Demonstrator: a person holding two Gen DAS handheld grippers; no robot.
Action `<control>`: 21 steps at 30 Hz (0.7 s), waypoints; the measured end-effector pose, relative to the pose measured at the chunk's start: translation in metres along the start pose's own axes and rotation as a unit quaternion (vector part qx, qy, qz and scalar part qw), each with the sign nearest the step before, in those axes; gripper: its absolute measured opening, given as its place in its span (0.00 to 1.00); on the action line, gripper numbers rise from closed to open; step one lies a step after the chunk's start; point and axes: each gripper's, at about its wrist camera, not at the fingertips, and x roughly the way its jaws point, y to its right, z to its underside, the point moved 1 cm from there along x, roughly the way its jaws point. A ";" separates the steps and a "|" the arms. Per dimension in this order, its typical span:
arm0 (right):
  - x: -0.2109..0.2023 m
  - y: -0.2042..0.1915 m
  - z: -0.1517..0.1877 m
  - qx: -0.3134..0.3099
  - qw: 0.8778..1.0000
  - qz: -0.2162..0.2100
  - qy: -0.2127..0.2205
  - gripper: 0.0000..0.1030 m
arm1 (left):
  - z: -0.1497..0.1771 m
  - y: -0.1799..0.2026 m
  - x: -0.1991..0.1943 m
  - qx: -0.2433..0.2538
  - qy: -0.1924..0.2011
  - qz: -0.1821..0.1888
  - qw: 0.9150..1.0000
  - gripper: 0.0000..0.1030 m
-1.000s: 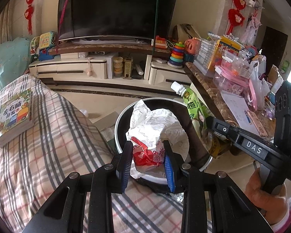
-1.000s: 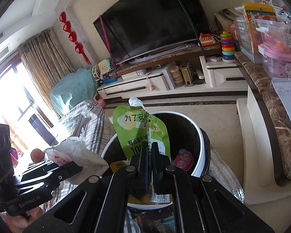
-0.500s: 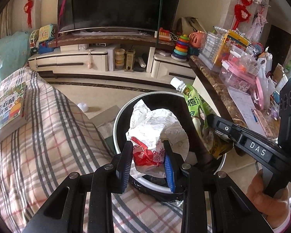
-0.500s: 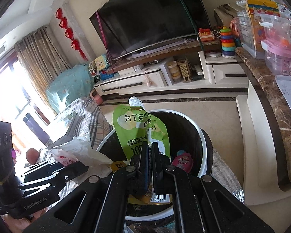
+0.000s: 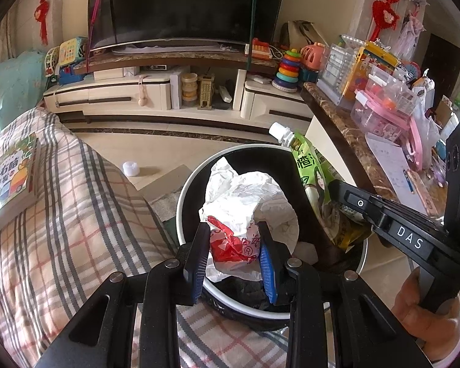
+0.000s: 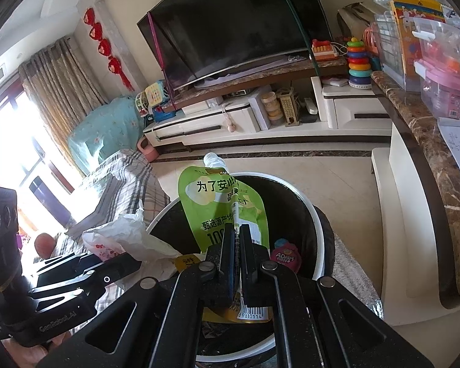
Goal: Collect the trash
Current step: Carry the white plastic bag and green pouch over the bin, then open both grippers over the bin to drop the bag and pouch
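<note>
A round bin (image 5: 181, 211) with a white rim and black inside stands on the floor beside the sofa. My left gripper (image 5: 233, 239) is shut on a crumpled white plastic bag with red print (image 5: 239, 202), held over the bin's mouth. My right gripper (image 6: 236, 245) is shut on a green spouted drink pouch (image 6: 217, 202), which stands upright over the same bin (image 6: 317, 224). In the left wrist view the pouch (image 5: 309, 171) and the right gripper's body sit at the bin's right side. A small pink packet (image 6: 286, 253) lies inside the bin.
A plaid-covered sofa (image 5: 61, 214) with a children's book (image 5: 10, 178) lies left of the bin. A marble-topped counter (image 5: 346, 141) with plastic boxes and papers runs along the right. A TV stand (image 5: 168, 92) with toys is behind, and a small white object (image 5: 131, 168) lies on the floor.
Both grippers have edged forward and a little down, so the bin looms larger under the bag and the pouch. Both grips are unchanged.
</note>
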 end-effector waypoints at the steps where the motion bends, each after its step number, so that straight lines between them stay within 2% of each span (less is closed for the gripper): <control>1: 0.000 0.001 0.000 -0.001 1.000 0.001 0.000 0.03 | -0.001 0.001 0.001 0.001 0.000 0.000 1.000 0.28; 21: 0.008 0.009 -0.004 0.004 1.000 0.005 -0.010 0.03 | -0.007 0.005 0.012 0.012 -0.008 -0.001 1.000 0.29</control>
